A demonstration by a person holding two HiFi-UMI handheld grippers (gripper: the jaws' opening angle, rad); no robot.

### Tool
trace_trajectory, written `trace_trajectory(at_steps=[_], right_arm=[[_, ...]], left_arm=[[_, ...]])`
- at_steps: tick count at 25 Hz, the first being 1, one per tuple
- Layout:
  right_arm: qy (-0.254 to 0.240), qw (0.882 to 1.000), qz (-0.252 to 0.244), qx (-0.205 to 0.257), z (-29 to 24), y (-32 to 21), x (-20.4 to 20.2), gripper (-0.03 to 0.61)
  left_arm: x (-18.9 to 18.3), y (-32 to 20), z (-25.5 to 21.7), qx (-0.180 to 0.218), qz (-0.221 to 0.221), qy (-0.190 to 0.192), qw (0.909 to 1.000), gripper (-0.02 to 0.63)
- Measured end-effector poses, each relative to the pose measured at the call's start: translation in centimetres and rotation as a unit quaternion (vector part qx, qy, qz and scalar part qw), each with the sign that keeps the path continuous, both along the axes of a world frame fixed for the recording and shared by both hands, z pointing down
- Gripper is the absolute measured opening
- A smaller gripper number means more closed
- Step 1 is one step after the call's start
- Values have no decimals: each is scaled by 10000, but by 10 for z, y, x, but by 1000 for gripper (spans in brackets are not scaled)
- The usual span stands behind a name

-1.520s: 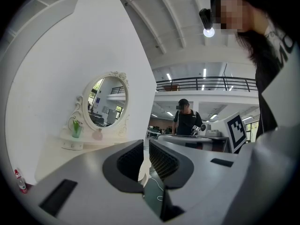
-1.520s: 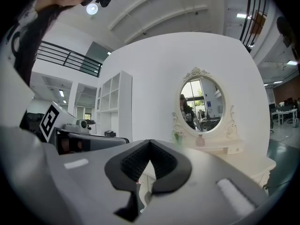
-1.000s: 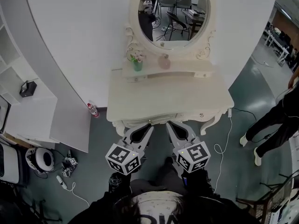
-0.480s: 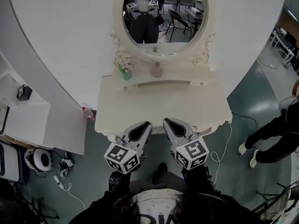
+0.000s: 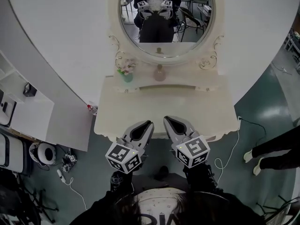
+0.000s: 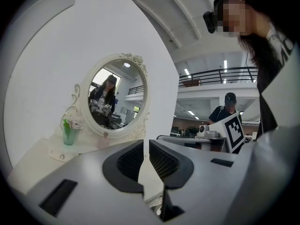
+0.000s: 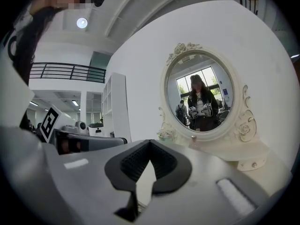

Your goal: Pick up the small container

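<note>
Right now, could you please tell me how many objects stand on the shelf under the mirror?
2: a green cup of flowers at the left end of the shelf, and a small pink container at its middle, directly below the mirror. None seems hidden.

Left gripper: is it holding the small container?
No, the left gripper is shut with nothing between its jaws.

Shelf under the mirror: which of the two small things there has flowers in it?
The green cup at the left, with flowers sticking out. The pink bottle at the middle has none.
</note>
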State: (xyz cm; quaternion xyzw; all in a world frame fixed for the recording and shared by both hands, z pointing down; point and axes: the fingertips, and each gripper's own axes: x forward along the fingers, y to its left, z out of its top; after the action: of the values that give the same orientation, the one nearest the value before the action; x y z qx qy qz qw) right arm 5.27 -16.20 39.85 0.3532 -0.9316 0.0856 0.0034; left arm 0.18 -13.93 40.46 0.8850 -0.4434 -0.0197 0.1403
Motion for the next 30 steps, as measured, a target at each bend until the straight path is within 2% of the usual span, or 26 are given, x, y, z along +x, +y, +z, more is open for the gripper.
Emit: trace_trajectory(at_steps=[8, 17, 30], right_arm=[[-138, 9998, -130, -68, 5, -16, 12, 6], [-265, 9994, -189, -151, 11, -30, 4, 6], [145, 9994, 258, -197, 24, -99, 6, 6]], left_arm=[[16, -6, 6, -105, -66, -179, 9998, 21], [8, -13, 10, -170, -135, -373, 9991, 21], [-9, -87, 16, -188, 183, -101, 9996, 21]])
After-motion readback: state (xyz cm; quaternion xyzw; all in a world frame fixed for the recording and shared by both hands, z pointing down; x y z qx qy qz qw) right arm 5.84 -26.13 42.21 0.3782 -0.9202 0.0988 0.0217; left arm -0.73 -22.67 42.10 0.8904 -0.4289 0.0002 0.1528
